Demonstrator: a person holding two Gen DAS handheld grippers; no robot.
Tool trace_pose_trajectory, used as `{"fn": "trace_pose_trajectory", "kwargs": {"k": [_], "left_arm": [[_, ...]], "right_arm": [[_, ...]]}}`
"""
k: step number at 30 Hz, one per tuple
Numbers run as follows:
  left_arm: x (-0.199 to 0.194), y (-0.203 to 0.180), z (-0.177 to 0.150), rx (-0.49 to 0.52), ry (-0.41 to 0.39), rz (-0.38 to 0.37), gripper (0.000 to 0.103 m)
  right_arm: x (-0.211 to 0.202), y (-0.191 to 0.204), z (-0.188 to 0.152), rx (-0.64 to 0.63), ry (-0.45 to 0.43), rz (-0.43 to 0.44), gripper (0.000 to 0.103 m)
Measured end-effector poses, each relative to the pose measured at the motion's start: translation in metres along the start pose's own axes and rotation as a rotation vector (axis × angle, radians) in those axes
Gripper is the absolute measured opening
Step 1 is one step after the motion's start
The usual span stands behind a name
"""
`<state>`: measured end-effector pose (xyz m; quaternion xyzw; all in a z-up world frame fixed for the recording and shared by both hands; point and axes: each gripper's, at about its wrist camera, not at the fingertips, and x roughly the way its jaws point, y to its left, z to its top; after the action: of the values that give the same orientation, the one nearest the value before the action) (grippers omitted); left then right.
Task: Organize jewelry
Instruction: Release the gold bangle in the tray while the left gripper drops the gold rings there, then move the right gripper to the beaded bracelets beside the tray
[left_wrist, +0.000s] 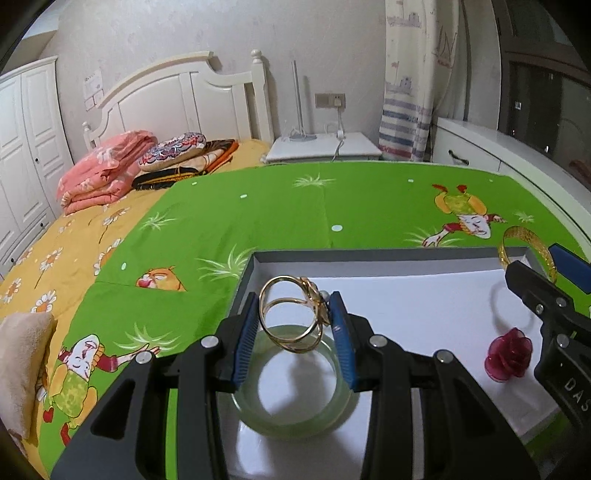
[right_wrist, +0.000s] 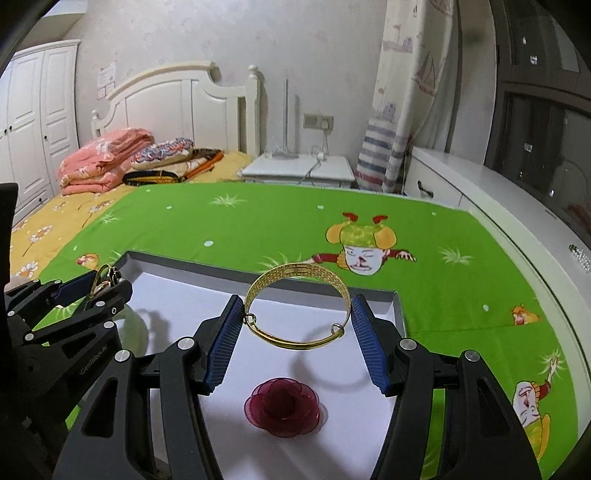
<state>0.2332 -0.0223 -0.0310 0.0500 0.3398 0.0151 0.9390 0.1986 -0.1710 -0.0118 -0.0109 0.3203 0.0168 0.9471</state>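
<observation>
In the left wrist view, the left gripper (left_wrist: 295, 325) pinches a thin gold double-loop bangle with a little flower charm (left_wrist: 291, 314) between its blue fingers (left_wrist: 245, 339). Right under the fingers lies a pale green glassy bangle (left_wrist: 291, 417) in the flat grey box with a white floor (left_wrist: 406, 295). To do this step well, I think the gold bangle should come down slowly onto bare white, not on the green one. Off to the right of the fingers sits a dark red fabric rose (left_wrist: 509, 354).

In the right wrist view, the right gripper (right_wrist: 297, 325) pinches a wide gold patterned bangle (right_wrist: 295, 306) between its fingers. The rose lies just below them, so a bare spot past it looks best. The other gripper is far to the left.

The box rests on a bright green cartoon bedsheet (right_wrist: 258, 221) on a bed. Behind are a white headboard (right_wrist: 177, 96), folded pink blankets (right_wrist: 103, 158) and a white nightstand (right_wrist: 299, 170).
</observation>
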Motion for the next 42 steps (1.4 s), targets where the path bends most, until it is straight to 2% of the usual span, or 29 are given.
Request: {"fn": "trace_pose_trajectory", "kwargs": {"k": [5, 7, 9, 11, 17, 19, 21, 23, 29, 33, 40, 42], "left_arm": [[0.007, -0.005, 0.003, 0.018, 0.017, -0.003, 0.038], [0.007, -0.008, 0.003, 0.032, 0.013, 0.003, 0.038], [0.007, -0.010, 0.003, 0.044, 0.011, 0.002, 0.052], [0.005, -0.009, 0.001, 0.045, 0.001, 0.005, 0.060], [0.003, -0.006, -0.002, 0.036, 0.001, 0.009, 0.064], [-0.002, -0.002, -0.004, 0.030, -0.003, 0.007, 0.070], [-0.011, 0.004, -0.007, 0.018, -0.026, 0.010, 0.083], [-0.027, 0.012, -0.012, 0.010, -0.068, 0.019, 0.087], [-0.067, 0.035, -0.033, 0.000, -0.148, 0.021, 0.095], [-0.088, 0.043, -0.054, 0.019, -0.189, 0.042, 0.096], [-0.107, 0.056, -0.087, 0.041, -0.224, 0.068, 0.096], [-0.109, 0.062, -0.094, 0.040, -0.222, 0.071, 0.096]], "right_arm": [[0.012, -0.002, 0.002, 0.009, 0.031, 0.004, 0.058], [0.014, -0.003, 0.001, 0.017, 0.033, 0.001, 0.064], [0.013, -0.003, -0.001, 0.015, 0.030, 0.002, 0.064], [0.012, -0.003, -0.002, 0.012, 0.033, 0.005, 0.064], [0.002, -0.002, -0.005, 0.012, 0.025, 0.022, 0.064], [-0.011, -0.002, -0.007, 0.005, -0.001, 0.034, 0.064], [-0.023, -0.003, -0.010, 0.003, -0.023, 0.046, 0.064], [-0.035, -0.005, -0.015, 0.004, -0.042, 0.060, 0.065], [-0.066, -0.004, -0.039, -0.036, -0.074, 0.086, 0.068], [-0.084, -0.002, -0.059, -0.063, -0.096, 0.115, 0.069], [-0.103, 0.008, -0.092, -0.117, -0.097, 0.133, 0.072], [-0.108, 0.016, -0.100, -0.137, -0.092, 0.162, 0.072]]}}
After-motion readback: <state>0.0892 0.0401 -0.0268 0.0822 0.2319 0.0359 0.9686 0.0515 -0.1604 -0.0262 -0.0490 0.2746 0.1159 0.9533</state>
